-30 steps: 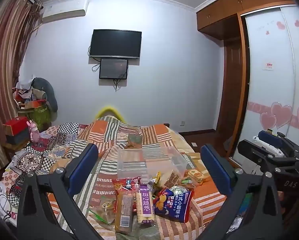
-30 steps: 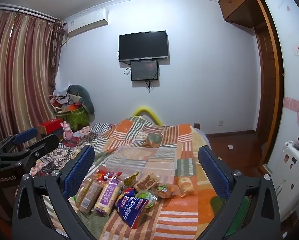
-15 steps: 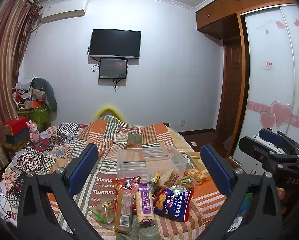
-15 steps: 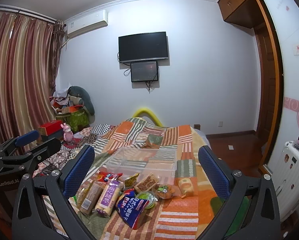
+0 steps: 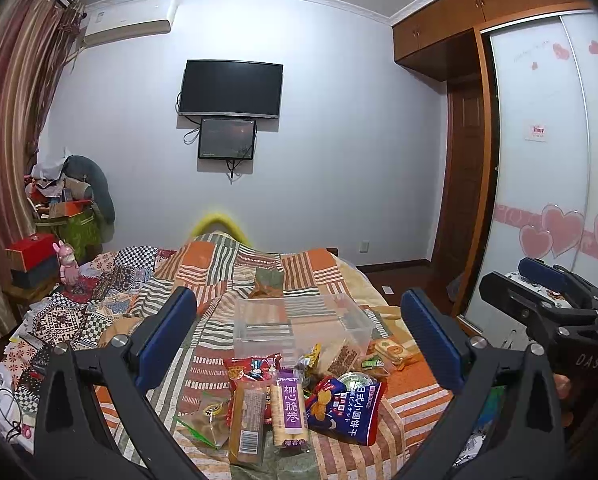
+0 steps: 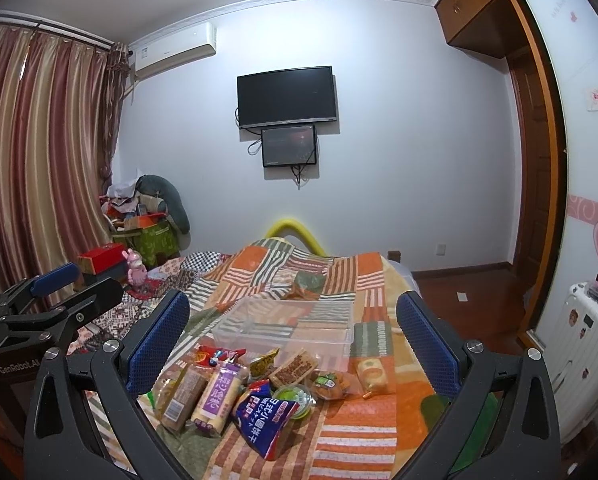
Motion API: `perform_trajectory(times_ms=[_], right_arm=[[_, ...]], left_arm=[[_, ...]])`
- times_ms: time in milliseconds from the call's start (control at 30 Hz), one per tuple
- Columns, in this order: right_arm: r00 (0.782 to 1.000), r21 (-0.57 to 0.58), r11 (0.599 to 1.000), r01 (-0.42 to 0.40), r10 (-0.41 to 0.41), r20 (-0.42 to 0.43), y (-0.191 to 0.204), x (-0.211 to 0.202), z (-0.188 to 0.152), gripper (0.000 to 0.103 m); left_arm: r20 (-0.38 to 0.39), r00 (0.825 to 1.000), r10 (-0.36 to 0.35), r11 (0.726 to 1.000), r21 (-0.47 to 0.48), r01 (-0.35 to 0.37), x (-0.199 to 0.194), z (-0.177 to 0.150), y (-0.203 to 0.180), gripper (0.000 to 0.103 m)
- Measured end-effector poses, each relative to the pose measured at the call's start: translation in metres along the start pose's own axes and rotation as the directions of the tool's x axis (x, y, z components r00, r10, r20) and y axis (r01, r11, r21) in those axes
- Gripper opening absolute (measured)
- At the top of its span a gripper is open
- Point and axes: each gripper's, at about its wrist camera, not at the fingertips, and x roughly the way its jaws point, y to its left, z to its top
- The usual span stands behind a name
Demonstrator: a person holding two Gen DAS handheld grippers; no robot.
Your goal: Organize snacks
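Snacks (image 5: 299, 392) are lying heaped on the bed (image 5: 411, 396) before the clear bin (image 5: 299, 324); I'm holding left gripper (image 5: 299, 340) and right gripper (image 6: 293, 344) wide apart, empty; lower packets are overlapping, partly hidden.

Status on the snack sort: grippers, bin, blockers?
Left gripper and right gripper open, holding nothing. Clear bin empty; snacks piled before it. Nothing blocking.

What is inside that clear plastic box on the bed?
The clear box looks empty: only the striped quilt shows through its walls and floor. All the snacks lie in front of it. Its near bottom edge is partly hidden behind those packets.
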Motion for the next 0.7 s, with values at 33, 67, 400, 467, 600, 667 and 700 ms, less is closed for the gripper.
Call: perform_trajectory(times_ms=[33, 67, 400, 467, 600, 667, 700], right_arm=[[1.000, -0.001, 1.000, 0.000, 0.000, 0.000, 0.0001, 0.0000, 0.0002, 0.103], [1.000, -0.002, 1.000, -0.001, 0.001, 0.001, 0.0002, -0.0001, 0.0004, 0.103], [1.000, -0.003, 1.000, -0.003, 0.003, 0.001, 0.0025, -0.0003, 0.0004, 0.103], [1.000, -0.003, 1.000, -0.003, 0.003, 0.000, 0.0024, -0.0003, 0.0005, 0.103], [1.000, -0.002, 1.000, -0.002, 0.002, 0.000, 0.0028, -0.0004, 0.0005, 0.103], [1.000, -0.001, 1.000, -0.002, 0.002, 0.000, 0.0027, -0.0001, 0.0006, 0.103], [1.000, -0.001, 1.000, -0.002, 0.002, 0.000, 0.0028, 0.0000, 0.0006, 0.103]], left_arm=[[0.000, 1.000, 0.000, 1.000, 0.000, 0.000, 0.0001, -0.0001, 0.0000, 0.103], [0.000, 1.000, 0.000, 1.000, 0.000, 0.000, -0.0001, 0.0002, -0.0002, 0.103], [0.001, 1.000, -0.001, 1.000, -0.001, 0.001, -0.0008, 0.0009, 0.0001, 0.103], [0.000, 1.000, -0.002, 1.000, -0.002, 0.002, -0.0003, 0.0016, -0.0004, 0.103], [0.000, 1.000, -0.003, 1.000, -0.002, 0.003, -0.0003, 0.0017, -0.0006, 0.103], [0.000, 1.000, -0.003, 1.000, -0.001, 0.003, -0.0001, 0.0020, -0.0011, 0.103], [0.001, 1.000, -0.003, 1.000, 0.000, 0.003, -0.0002, 0.0021, -0.0014, 0.103]])
